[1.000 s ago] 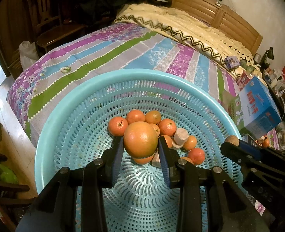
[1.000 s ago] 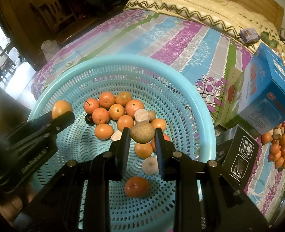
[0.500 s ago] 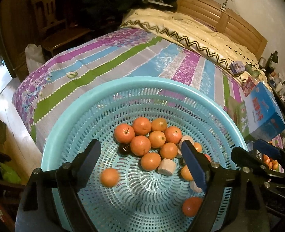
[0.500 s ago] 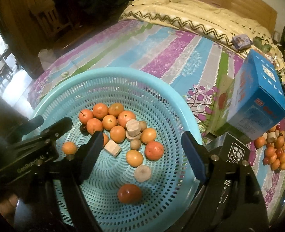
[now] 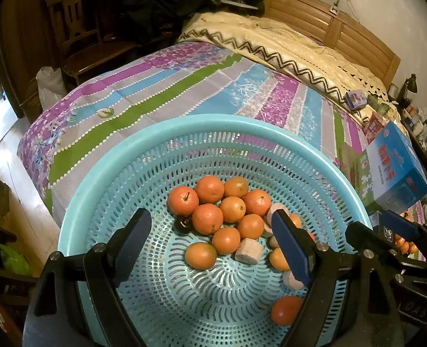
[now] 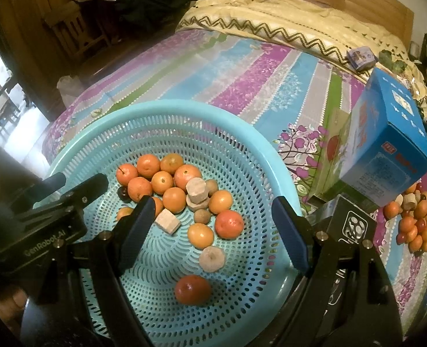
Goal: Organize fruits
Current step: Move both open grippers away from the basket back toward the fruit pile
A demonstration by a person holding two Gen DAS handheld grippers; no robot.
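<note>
A turquoise perforated basket (image 5: 213, 121) sits on the bed and holds a cluster of oranges (image 5: 207, 218), beige chunks (image 5: 249, 250), a dark cherry (image 5: 183, 225) and a small brown fruit (image 6: 202, 217). One reddish orange (image 6: 193, 289) lies apart near the front wall. My left gripper (image 5: 210, 219) hovers open over the cluster with nothing between its fingers. Over the basket's right half my right gripper (image 6: 213, 205) is open and empty too. The left gripper (image 6: 68, 196) also shows at the left of the right wrist view.
A second pile of small fruits (image 6: 413, 225) lies on the striped bedsheet to the basket's right. A blue carton (image 6: 387, 150) and a black box (image 6: 349, 225) stand between basket and pile. A cream quilt (image 5: 285, 46) covers the far end of the bed; a wooden chair (image 5: 77, 37) stands at the left.
Both grippers went from shut to open. The left one let go of a large orange and the right one a brown fruit; both now lie in the basket.
</note>
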